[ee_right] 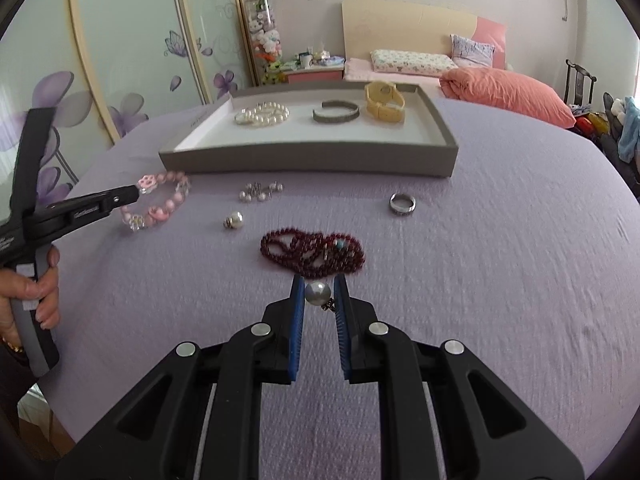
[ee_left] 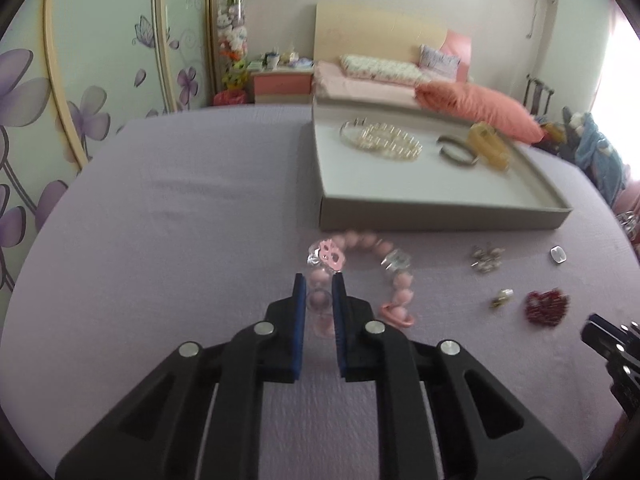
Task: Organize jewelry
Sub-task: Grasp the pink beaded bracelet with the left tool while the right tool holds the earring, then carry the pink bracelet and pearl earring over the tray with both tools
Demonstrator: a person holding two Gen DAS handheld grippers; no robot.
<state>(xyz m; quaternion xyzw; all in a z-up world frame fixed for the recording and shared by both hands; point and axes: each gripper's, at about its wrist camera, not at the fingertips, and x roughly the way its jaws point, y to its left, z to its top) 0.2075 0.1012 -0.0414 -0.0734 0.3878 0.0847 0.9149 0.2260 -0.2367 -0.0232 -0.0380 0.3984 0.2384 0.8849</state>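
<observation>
On the lilac tablecloth (ee_right: 480,260): jewelry is lying loose in front of the grey tray (ee_right: 312,164).
Left gripper (ee_left: 320,280): jaws are closing on the pink bead bracelet (ee_left: 394,280), pads pressing one bead.
Right gripper (ee_right: 318,280): jaws are gripping a grey pearl earring (ee_right: 318,292), holding it just before the dark red bead necklace (ee_right: 312,250).
Tray contents: pearl bracelet (ee_right: 262,114), metal cuff (ee_right: 335,111) and yellow watch (ee_right: 384,102) are sitting side by side.
</observation>
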